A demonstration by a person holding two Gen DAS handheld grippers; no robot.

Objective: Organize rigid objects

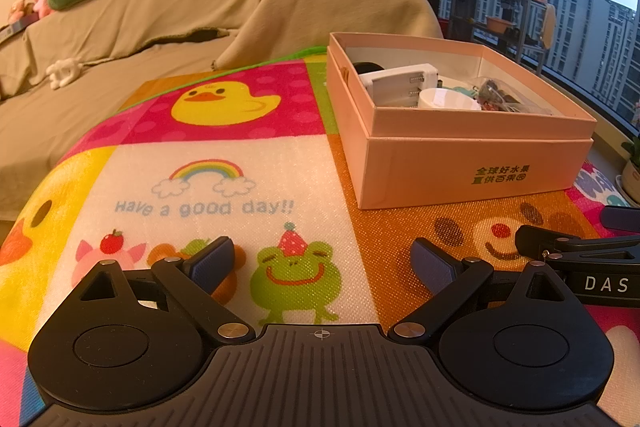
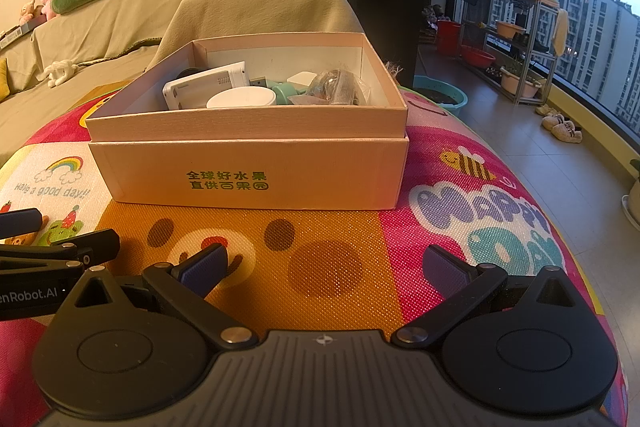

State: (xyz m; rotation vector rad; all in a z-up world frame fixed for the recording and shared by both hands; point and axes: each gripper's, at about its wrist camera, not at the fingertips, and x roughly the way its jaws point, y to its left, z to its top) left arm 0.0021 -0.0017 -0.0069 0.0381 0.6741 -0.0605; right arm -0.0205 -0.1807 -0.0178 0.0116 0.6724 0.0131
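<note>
A pink cardboard box (image 2: 248, 167) with green print stands on the cartoon play mat (image 2: 332, 267); it also shows in the left wrist view (image 1: 472, 167) to the right. Inside lie a white flat device (image 2: 208, 87), a white round lid (image 2: 242, 98), a teal piece (image 2: 286, 93) and a clear bag of small dark parts (image 2: 334, 85). My left gripper (image 1: 324, 265) is open and empty over the mat, left of the box. My right gripper (image 2: 326, 267) is open and empty, just in front of the box.
A sofa (image 1: 160, 11) under a beige cover, with plush toys, stands behind the mat. To the right are a window, a metal rack (image 2: 516, 39) with basins, a teal basin (image 2: 444, 97) and slippers on the floor. Each gripper shows in the other's view.
</note>
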